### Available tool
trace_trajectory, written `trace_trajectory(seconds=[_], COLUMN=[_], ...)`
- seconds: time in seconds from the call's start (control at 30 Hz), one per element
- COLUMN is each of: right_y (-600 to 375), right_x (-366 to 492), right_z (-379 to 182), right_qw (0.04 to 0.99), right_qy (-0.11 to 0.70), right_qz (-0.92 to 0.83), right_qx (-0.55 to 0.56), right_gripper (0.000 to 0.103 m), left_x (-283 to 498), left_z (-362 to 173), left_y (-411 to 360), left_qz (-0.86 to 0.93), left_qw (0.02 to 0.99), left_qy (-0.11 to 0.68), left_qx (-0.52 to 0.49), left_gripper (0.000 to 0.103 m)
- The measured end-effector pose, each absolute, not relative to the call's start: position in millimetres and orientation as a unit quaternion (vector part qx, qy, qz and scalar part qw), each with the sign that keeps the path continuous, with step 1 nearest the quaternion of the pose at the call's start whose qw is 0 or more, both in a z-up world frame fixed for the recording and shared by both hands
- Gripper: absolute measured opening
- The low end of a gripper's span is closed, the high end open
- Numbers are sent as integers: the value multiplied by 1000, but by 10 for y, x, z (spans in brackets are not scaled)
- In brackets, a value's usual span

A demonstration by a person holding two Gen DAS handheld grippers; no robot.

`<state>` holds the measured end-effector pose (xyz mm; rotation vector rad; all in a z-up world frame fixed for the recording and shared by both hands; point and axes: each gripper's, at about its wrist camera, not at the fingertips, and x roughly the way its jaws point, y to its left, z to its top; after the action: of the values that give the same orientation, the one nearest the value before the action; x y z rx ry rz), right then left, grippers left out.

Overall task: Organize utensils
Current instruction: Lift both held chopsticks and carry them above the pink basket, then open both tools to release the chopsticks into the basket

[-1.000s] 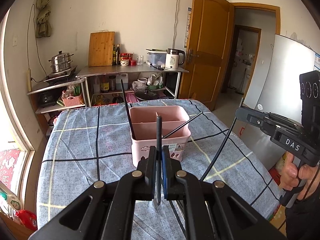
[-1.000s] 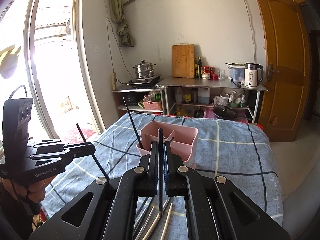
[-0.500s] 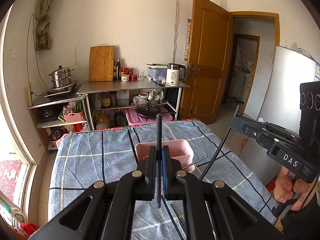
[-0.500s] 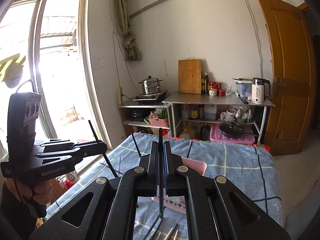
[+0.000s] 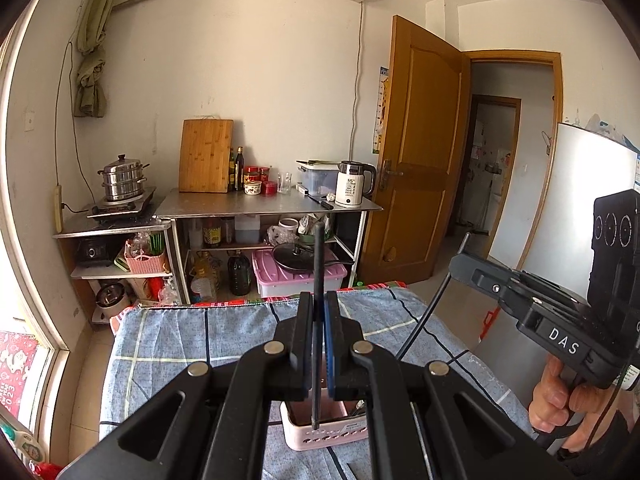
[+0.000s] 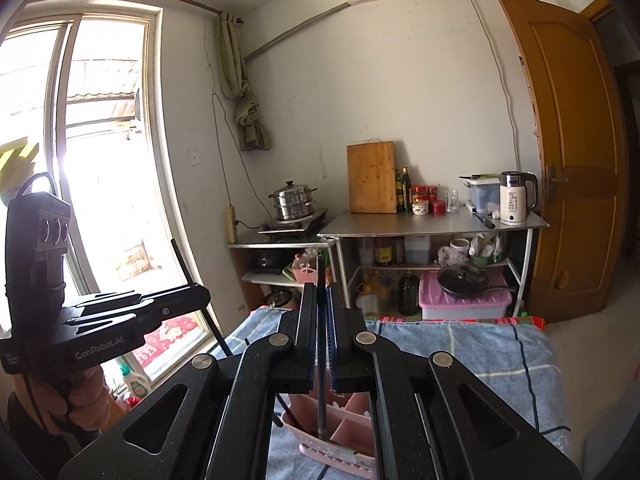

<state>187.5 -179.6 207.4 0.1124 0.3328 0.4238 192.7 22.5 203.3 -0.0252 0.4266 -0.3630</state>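
Both claws are clamped tight, the left claw [image 5: 319, 334] on one black chopstick [image 5: 318, 264], the right claw [image 6: 320, 330] on another [image 6: 321, 276], above the pink caddy [image 6: 340, 446] on the near tabletop [image 5: 180, 344]. Some sticks already inside; these two still to drop.

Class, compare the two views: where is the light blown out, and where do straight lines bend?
Right wrist view: the window is blown out white, backlighting the left gripper. Left wrist view: even light, the door and window frame curve near the dark, vignetted edges.
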Motion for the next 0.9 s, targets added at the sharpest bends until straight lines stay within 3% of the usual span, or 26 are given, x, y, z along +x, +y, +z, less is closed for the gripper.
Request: trace_trajectory(seconds=[0.77, 0.9], right_y=[-1728, -1813], right_x=[2266, 2320], right_z=[1224, 1134], right_qw=[939, 933], right_qy=[274, 293], right_qz=[200, 197], right_qx=[54, 67], right_gripper=[4, 5], left_x=[2428, 2385], left_z=[1072, 1080], left_y=[160, 169], left_qz=[-169, -166], left_qw=[935, 938], left_qy=[309, 303], left_qx=[-22, -19], left_gripper=[6, 13])
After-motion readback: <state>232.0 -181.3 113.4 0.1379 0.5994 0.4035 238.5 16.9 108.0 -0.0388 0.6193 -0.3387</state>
